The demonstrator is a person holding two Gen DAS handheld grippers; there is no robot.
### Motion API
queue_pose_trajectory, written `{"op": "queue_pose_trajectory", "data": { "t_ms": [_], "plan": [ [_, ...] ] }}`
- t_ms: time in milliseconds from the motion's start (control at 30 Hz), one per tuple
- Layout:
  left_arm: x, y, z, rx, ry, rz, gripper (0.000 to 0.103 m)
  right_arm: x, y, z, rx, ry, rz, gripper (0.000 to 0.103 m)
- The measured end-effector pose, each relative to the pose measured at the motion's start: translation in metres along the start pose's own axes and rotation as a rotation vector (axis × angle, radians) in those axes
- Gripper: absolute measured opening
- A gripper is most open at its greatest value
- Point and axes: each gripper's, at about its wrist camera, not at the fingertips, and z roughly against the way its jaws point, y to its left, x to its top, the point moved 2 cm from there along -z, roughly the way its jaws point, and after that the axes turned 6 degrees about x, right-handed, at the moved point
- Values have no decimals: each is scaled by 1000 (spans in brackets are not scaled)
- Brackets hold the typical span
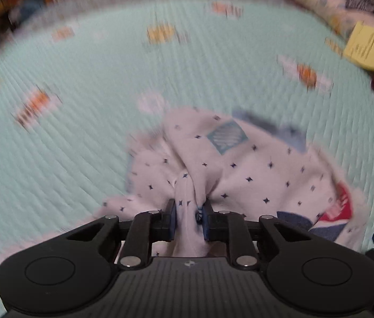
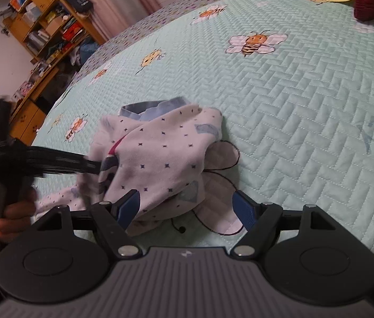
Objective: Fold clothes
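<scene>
Low in the centre of both views, a small white garment [image 1: 239, 164] with dark star dots lies bunched on the mint quilted bedspread [image 1: 67, 145], a blue collar showing at its upper edge and a red-and-navy patch toward the lower right of the left wrist view. The left gripper [image 1: 188, 213] is clamped on a pinched ridge of the cloth, its pads squeezed close with fabric bulging between them; that view is smeared, so it looks to be moving. The right gripper [image 2: 187, 206] stands wide open at the bottom of its frame, the garment's near edge lying between its blue fingers [image 2: 128, 206] but nothing caught. At left in that view a hand [image 2: 4, 212] holds the other tool.

The cloth looks light, soft and floppy: it will drape and slump rather than hold a crease, and a single pinch only gathers it. Better holds, I'd judge, are a hem or shoulder corner, taken well apart so it hangs flat.
</scene>
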Motion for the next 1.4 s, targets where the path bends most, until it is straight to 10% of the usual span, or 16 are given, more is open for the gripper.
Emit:
{"op": "queue_pose_trajectory", "data": {
  "t_ms": [100, 367, 567, 800, 867, 967, 1200, 1400],
  "plan": [
    [6, 20, 33, 44, -106, 25, 20, 4, 0, -3, 11, -11, -8, 78],
    [-25, 68, 22, 193, 24, 64, 20, 37, 3, -38, 94, -45, -22, 78],
    [-54, 85, -5, 191, 121, 72, 20, 53, 50, -88, 154, -40, 307, 78],
    [-60, 89, -8, 173, 116, 63, 21, 68, 49, -148, 191, 86, 263, 78],
    [-60, 89, -8, 170, 118, 62, 21, 60, 55, -153, 215, 123, 281, 70],
    [-61, 90, -7, 164, 116, 65, 22, 46, 70, -144, 239, 116, 338, 21],
    [-46, 95, 4, 136, 73, 67, 20, 42, 139, -88, 123, -97, 647, 9],
    [40, 96, 71, 155, -141, 25, 20, 127, 196, -34, 39, -325, 775, 9]
  ]
}}
